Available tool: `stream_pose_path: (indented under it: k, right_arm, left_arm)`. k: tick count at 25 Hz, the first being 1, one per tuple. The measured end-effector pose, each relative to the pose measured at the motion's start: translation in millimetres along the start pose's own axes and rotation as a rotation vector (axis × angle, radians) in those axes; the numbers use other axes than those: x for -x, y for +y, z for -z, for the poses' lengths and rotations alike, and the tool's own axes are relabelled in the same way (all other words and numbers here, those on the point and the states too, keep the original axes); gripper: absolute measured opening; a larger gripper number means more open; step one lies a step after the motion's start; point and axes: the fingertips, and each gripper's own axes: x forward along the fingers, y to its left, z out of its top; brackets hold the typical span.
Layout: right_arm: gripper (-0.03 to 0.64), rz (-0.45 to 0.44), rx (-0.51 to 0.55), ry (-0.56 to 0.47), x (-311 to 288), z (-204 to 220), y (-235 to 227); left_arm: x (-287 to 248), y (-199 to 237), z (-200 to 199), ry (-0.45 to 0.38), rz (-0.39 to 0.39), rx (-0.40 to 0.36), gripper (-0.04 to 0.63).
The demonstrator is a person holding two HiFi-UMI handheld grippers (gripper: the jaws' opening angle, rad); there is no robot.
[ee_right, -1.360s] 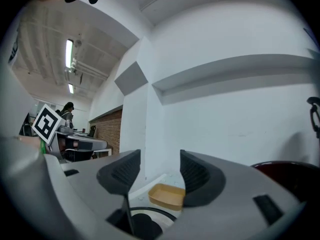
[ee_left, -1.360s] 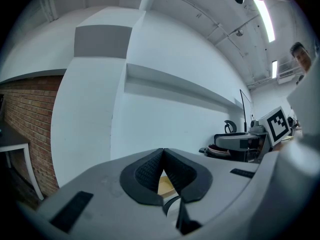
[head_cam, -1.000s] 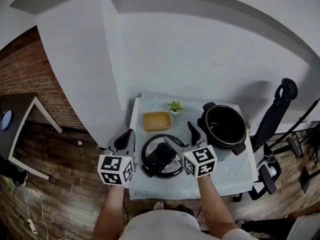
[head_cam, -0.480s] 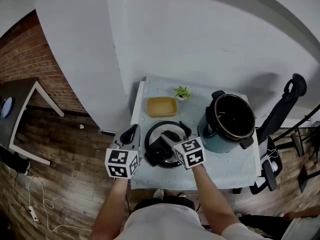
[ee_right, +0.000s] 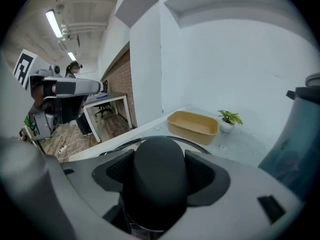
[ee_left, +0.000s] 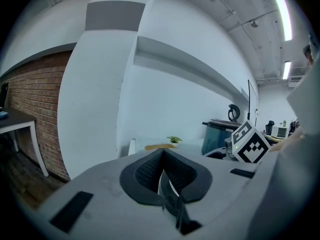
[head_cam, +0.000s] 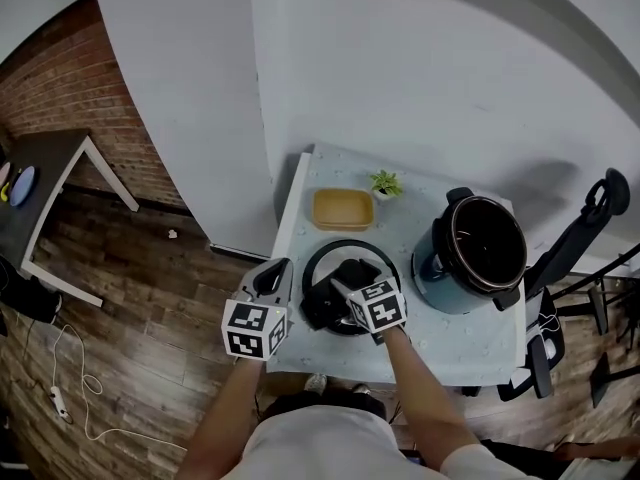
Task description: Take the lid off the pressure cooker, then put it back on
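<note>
The lid [head_cam: 322, 266] is already off and lies flat on the desk [head_cam: 425, 340] near its front edge, towards the left. The pressure cooker [head_cam: 482, 251] stands uncovered by the right edge, well apart from it. The right tongs [head_cam: 342, 288] are clenched on the lid's black knob [ee_right: 160, 171], which fills the space between the two pads in the right gripper view. The left tongs [ee_left: 162, 173] are closed on nothing and hang just off the desk's front-left corner, pointing along the desk without touching the lid. A yellow tray [head_cam: 343, 209] and a small potted plant [head_cam: 385, 182] sit towards the back edge, out of the way. This looks like the turn between the two halves of the task: removal is done, and the grasp on the knob suits putting the lid back. The next move probably calls for lifting the lid level and carrying it right, over the open pot. There it would need centring on the rim and lowering squarely, perhaps with a turn to seat it. The free left tongs could steady the pot.
</note>
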Motion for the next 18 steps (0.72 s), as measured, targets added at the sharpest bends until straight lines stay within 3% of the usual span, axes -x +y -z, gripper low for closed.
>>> stream_pose_path:
  k: [5,12,18]
  right_arm:
    - [0.278,-0.015,-0.003,0.001,-0.1,-0.6,-0.1]
    - [0.276,-0.018,-0.006,0.007,1.6,-0.3,1.6]
    - [0.276,-0.007,0.045,-0.062,21.1,-40.1,6.7]
  left_arm:
    - [0.3,0.5,4.0,0.008,0.004,0.007,0.012]
    - [1.1,3.4,-0.7,0.0,0.006,0.011,0.012]
    - [7.3,16.2,-25.3,-0.043,-0.015,-0.006,0.012]
